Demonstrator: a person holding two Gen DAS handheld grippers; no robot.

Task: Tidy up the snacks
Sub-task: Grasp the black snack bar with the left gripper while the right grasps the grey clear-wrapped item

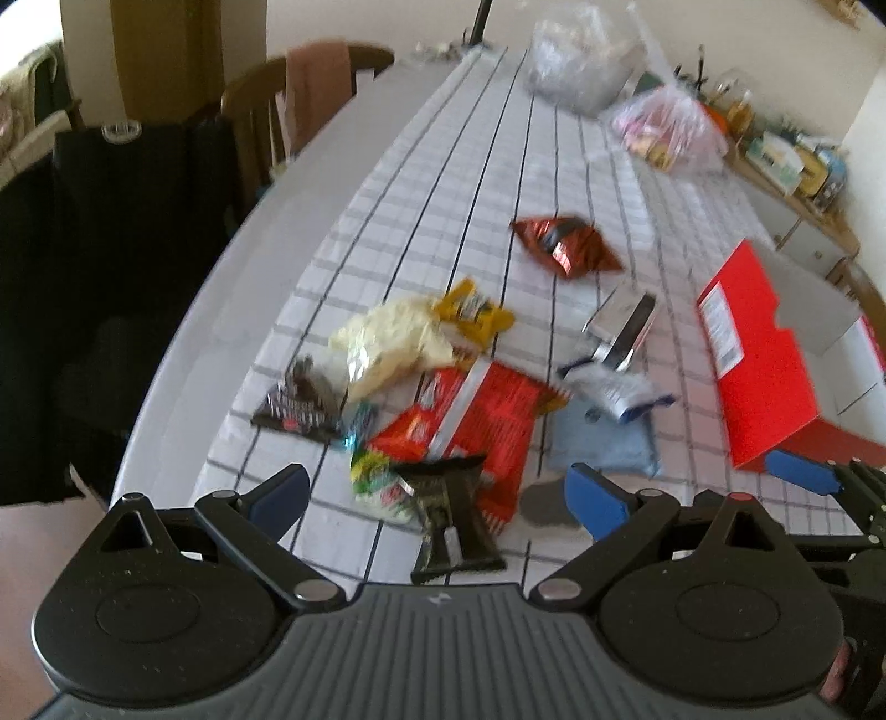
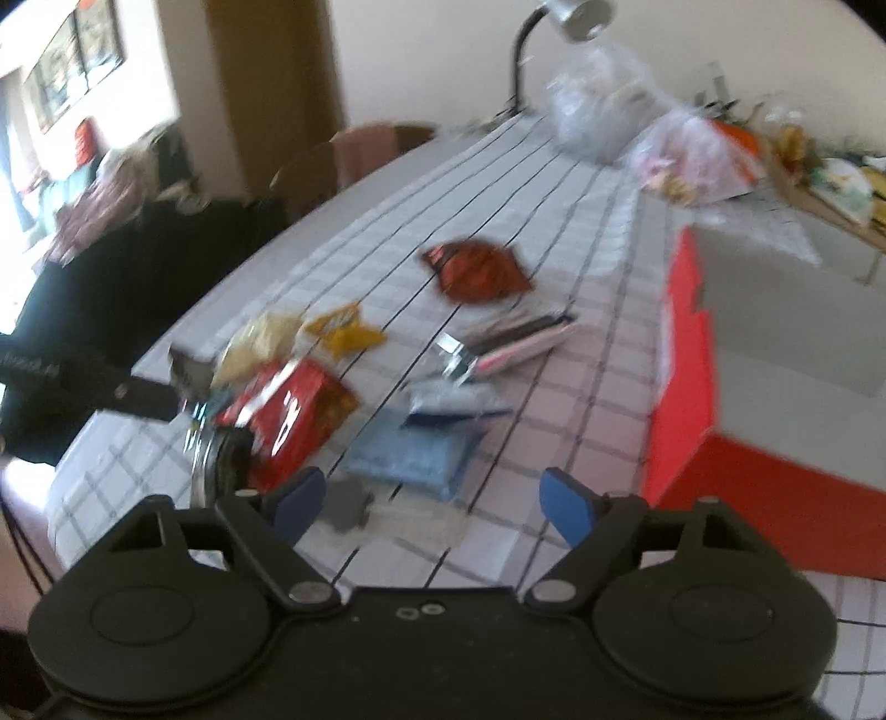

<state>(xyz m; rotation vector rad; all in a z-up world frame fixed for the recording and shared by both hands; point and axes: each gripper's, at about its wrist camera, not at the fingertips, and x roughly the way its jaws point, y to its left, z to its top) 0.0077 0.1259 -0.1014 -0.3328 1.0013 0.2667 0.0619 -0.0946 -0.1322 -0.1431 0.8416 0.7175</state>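
On the long table under a white cloth with a dark grid pattern [image 1: 470, 183], a loose heap of snack packets lies toward 6 o'clock in the left wrist view. The left gripper [image 1: 437, 498] hangs over that heap with its 2 blue-padded jaws spread wide and nothing pressed between them; a black glossy wrapper [image 1: 454, 515] sits in the gap below, but whether the pads touch it cannot be told. Just beyond it, toward 12 o'clock, lies a large red crinkled packet with a silver strip [image 1: 482, 421], and a green-and-white packet [image 1: 376, 476] pokes out at its 8 o'clock side. A pale yellow crumpled bag [image 1: 387, 343] rests at 11 o'clock of the red packet, with a mustard-yellow wrapper [image 1: 470, 315] touching its far edge and a small black packet with pale lettering [image 1: 299, 410] at its 7 o'clock.

A light blue flat pouch [image 1: 598, 443] lies at 3 o'clock of the red packet, a blue-and-white wrinkled wrapper [image 1: 614, 387] on its far end, and a silver foil packet [image 1: 620, 327] just past that. A dark red shiny bag [image 1: 565, 243] lies apart at 12 o'clock.

The right gripper [image 2: 432, 498] is over the near edge of the light blue pouch, jaws part open and empty. The open red cardboard box with a grey inside [image 2: 686, 387] stands at 3 o'clock. 2 clear plastic bags [image 2: 598, 105] sit at the far end of the table, near a silver-headed desk lamp [image 2: 576, 16].
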